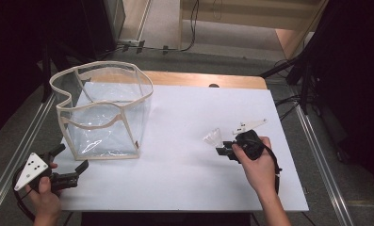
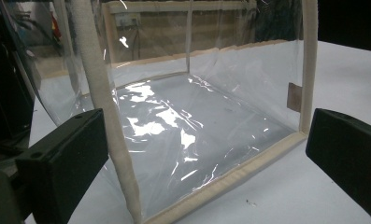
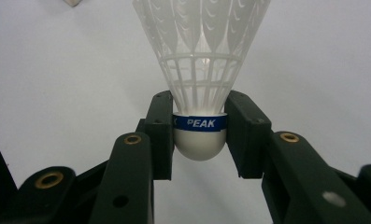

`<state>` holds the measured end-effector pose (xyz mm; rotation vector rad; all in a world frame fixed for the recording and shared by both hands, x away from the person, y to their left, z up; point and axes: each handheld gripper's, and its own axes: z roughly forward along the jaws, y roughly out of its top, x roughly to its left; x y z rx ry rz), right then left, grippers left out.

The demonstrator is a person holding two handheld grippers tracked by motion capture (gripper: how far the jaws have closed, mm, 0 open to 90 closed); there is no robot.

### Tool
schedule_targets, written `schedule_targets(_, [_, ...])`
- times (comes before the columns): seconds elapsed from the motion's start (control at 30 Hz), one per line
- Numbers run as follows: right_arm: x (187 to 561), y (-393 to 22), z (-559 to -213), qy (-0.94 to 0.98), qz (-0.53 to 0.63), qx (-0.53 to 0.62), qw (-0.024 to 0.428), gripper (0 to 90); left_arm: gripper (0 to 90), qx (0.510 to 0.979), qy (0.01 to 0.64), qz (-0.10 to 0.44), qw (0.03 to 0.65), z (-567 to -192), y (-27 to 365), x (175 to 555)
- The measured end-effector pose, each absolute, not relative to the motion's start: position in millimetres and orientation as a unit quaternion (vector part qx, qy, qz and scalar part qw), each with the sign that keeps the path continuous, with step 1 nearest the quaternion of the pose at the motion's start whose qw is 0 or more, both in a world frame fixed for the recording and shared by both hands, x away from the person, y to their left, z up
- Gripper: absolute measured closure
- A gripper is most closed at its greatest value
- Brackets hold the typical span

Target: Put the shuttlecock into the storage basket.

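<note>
Gripping shuttlecock (image 3: 200,74) cork, blue PEAK band (image 3: 200,122)

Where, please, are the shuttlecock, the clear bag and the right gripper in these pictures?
shuttlecock (image 3: 200,140): right gripper view, on its white rounded head.
clear bag (image 1: 101,65): high view, on its cream top rim.
right gripper (image 3: 200,133): right gripper view, midway between its jaws, which clamp the head.

In the right gripper view the shuttlecock (image 3: 200,70) loses its feather tips past the top edge, and the sides of its cork base sit hidden behind the clamping jaws. In the left gripper view the clear bag (image 2: 197,126) runs off the top (its rim unseen). In the high view, the shuttlecock is too small for detail.
</note>
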<state>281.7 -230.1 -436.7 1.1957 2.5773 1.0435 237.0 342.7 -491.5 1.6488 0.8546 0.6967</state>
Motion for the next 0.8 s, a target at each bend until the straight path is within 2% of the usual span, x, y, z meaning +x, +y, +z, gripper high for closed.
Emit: schedule_targets(0.8, [298,-206,-423,0.853,0.367,0.366,0.054,62.4,0.0,0.702,0.355,0.292,0.544,-492,342,237])
